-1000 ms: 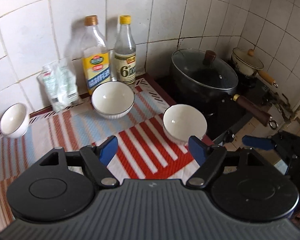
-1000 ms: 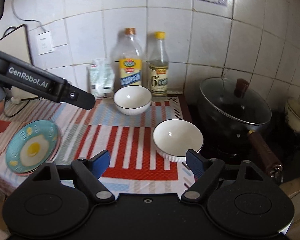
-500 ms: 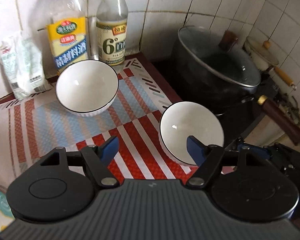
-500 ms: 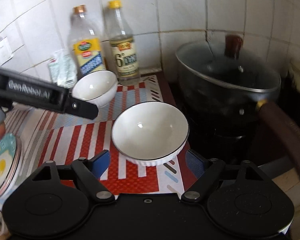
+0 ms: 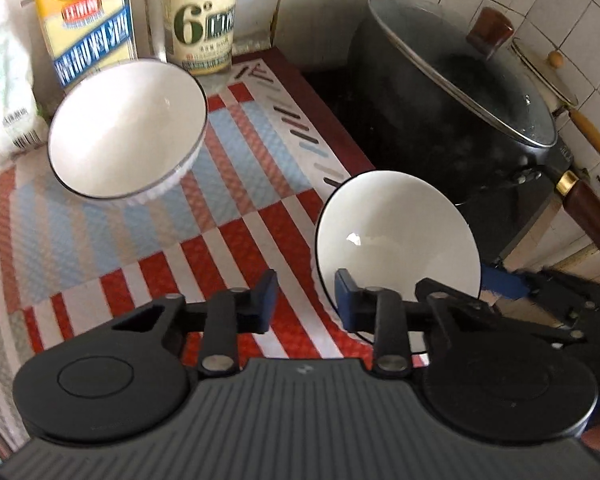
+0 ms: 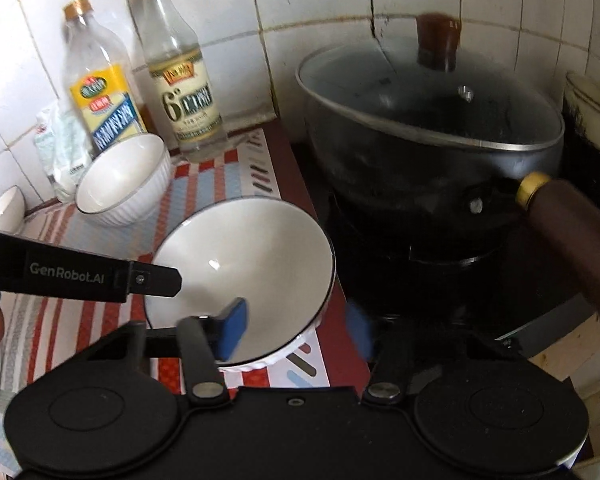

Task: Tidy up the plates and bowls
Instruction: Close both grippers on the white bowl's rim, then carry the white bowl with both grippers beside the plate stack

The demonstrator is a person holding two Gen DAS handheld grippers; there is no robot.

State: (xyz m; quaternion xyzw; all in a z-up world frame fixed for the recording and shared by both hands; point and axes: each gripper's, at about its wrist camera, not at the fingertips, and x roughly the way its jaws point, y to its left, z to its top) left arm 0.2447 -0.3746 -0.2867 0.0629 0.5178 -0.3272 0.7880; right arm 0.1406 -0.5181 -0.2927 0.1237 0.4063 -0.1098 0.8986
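A white bowl with a dark rim (image 5: 396, 236) (image 6: 252, 264) sits tilted at the right edge of the striped mat. My left gripper (image 5: 306, 306) straddles its left rim, one pad inside, the jaws partly closed with a gap. My right gripper (image 6: 296, 326) straddles its right rim, one pad inside (image 6: 232, 326), one outside, still apart. A second white bowl (image 5: 128, 128) (image 6: 124, 178) stands farther back by the bottles. A third bowl (image 6: 4, 210) shows at the far left.
Two bottles (image 6: 100, 88) (image 6: 180, 80) and a white packet (image 5: 4, 92) stand against the tiled wall. A black lidded pan (image 6: 432, 120) with a brown handle (image 6: 572, 232) sits on the stove right beside the near bowl.
Both grippers moved forward and down onto the near bowl and narrowed their jaws around its rim. The bowl now looks tilted.
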